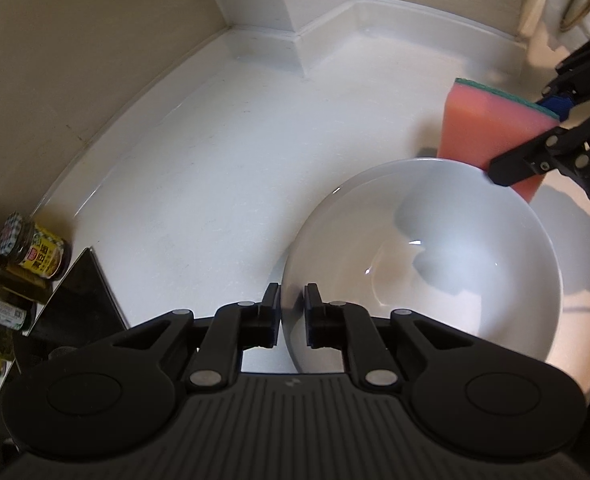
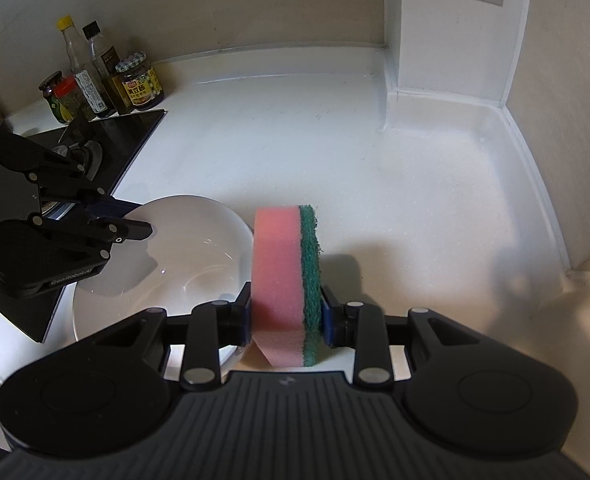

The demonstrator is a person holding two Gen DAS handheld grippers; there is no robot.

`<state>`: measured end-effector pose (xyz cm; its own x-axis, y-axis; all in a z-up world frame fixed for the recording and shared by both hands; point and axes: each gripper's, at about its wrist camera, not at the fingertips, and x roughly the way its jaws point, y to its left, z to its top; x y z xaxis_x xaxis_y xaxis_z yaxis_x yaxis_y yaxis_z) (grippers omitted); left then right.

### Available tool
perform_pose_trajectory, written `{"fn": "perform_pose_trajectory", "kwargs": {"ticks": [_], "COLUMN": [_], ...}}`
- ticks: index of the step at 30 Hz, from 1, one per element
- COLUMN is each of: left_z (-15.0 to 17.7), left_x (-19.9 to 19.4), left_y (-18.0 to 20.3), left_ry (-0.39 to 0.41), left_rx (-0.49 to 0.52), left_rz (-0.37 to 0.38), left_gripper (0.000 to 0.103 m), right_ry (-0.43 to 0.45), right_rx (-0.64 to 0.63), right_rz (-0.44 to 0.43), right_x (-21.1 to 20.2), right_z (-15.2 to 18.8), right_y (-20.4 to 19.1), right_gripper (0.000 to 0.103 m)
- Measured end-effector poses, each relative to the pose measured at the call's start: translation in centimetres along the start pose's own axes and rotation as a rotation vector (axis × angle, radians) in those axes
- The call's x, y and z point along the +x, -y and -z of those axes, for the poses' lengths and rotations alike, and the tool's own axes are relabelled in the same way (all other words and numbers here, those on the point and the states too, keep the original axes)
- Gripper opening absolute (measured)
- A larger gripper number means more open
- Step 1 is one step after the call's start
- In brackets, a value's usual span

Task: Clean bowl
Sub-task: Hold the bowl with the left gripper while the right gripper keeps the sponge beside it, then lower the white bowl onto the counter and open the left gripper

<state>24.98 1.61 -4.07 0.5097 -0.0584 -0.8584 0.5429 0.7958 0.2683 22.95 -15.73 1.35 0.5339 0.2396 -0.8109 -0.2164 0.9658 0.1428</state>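
The step in hand appeared to be the approach before scrubbing: the bowl was steadied and the sponge was brought beside it, not yet inside.

The white bowl [image 1: 423, 264] stood on the white bench [image 1: 215, 184], near its front edge and just beside the corner of the black cooktop [image 2: 127, 128]. The left tool [image 1: 293, 316] was narrowed onto the bowl's near rim, one finger outside the wall and one inside, pinching it.

The right tool [image 2: 285, 316] was pressed together on a pink sponge [image 2: 279, 280] with a green scouring face, held on edge just past the bowl's far rim; whether it touched the rim could not be told.

The next move would likely call for carrying the sponge over the rim and down against the inner wall, while the left grip kept the bowl from sliding.
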Motion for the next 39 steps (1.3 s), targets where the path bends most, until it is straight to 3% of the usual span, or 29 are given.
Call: {"fn": "perform_pose_trajectory", "kwargs": {"ticks": [8, 15, 20, 27, 29, 34, 39], "left_z": [0.6, 3.1, 2.9, 1.2, 0.8, 1.1, 2.0], "left_x": [-0.8, -3.2, -2.1, -0.9, -1.0, -2.2, -2.4], "left_y": [0.5, -0.8, 0.3, 0.9, 0.4, -0.8, -0.6], "left_ry": [-0.005, 0.002, 0.001, 0.038, 0.047, 0.084, 0.068], "left_rx": [-0.060, -0.280, -0.166, 0.153, 0.113, -0.115, -0.215], "left_rz": [-0.021, -0.024, -0.025, 0.005, 0.023, 0.047, 0.013], "left_gripper": [0.012, 0.016, 0.012, 0.015, 0.014, 0.015, 0.015], "right_ry": [0.012, 0.026, 0.015, -0.005, 0.006, 0.032, 0.030], "right_rx": [0.022, 0.038, 0.028, -0.009, -0.010, 0.068, 0.087], "right_rz": [-0.006, -0.005, -0.011, -0.012, -0.006, -0.008, 0.013], "right_x": [-0.1, -0.4, -0.6, -0.4, -0.2, -0.6, -1.4], "right_z": [0.4, 0.9, 1.0, 0.2, 0.0, 0.4, 1.8], "right_y": [0.1, 0.0, 0.0, 0.5, 0.5, 1.3, 1.5], "right_gripper": [0.028, 0.028, 0.028, 0.028, 0.028, 0.027, 0.027]}}
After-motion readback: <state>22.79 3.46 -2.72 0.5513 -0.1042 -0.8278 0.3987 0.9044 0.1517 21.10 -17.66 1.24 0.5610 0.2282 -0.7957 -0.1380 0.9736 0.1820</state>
